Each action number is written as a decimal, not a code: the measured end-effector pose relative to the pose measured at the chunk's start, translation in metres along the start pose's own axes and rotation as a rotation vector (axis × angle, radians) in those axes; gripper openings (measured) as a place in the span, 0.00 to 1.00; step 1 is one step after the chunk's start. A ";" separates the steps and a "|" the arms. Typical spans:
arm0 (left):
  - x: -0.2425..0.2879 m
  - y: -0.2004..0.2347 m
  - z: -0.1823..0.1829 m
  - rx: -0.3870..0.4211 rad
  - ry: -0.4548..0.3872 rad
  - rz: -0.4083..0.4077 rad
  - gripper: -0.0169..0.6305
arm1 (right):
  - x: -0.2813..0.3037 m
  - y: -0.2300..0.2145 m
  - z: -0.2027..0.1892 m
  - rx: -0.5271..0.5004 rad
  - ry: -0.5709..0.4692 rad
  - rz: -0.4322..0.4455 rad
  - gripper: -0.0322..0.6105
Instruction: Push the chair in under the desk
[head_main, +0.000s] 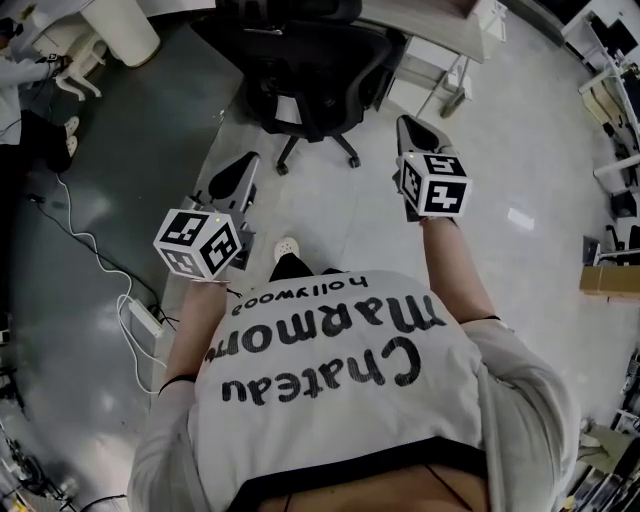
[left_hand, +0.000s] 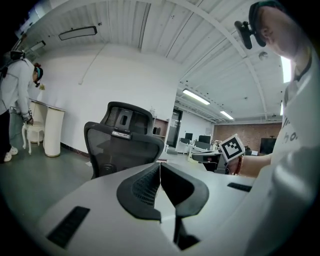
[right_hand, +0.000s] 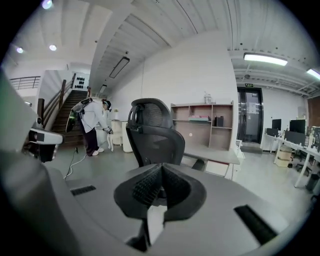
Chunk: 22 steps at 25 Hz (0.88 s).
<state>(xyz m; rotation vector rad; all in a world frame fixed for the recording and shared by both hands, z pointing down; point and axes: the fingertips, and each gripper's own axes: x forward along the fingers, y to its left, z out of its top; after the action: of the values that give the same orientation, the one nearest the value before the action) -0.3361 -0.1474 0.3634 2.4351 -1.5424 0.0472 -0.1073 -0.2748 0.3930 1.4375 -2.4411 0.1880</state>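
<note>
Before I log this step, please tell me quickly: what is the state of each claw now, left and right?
Left claw: closed, holding nothing.
Right claw: closed, holding nothing.

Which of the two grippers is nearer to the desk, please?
Right. The right gripper points at the desk just ahead; the left gripper hangs farther back, facing the chair.

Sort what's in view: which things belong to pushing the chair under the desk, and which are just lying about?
Belongs to the job: chair; desk; left gripper, shut, empty; right gripper, shut, empty.
Just lying about: power strip on the floor; white column; shelf unit; bystander in the background.
</note>
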 end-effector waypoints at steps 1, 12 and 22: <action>-0.005 -0.007 -0.003 0.002 0.003 0.009 0.05 | -0.007 0.000 -0.006 0.010 0.005 0.007 0.06; -0.041 -0.039 -0.030 -0.013 0.017 0.084 0.05 | -0.044 0.005 -0.042 0.006 0.032 0.038 0.06; -0.050 -0.037 -0.021 -0.014 -0.009 0.101 0.05 | -0.048 0.002 -0.036 -0.012 0.032 0.029 0.06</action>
<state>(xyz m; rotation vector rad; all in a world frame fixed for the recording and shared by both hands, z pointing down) -0.3223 -0.0833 0.3683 2.3479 -1.6636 0.0436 -0.0804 -0.2239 0.4119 1.3846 -2.4343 0.2013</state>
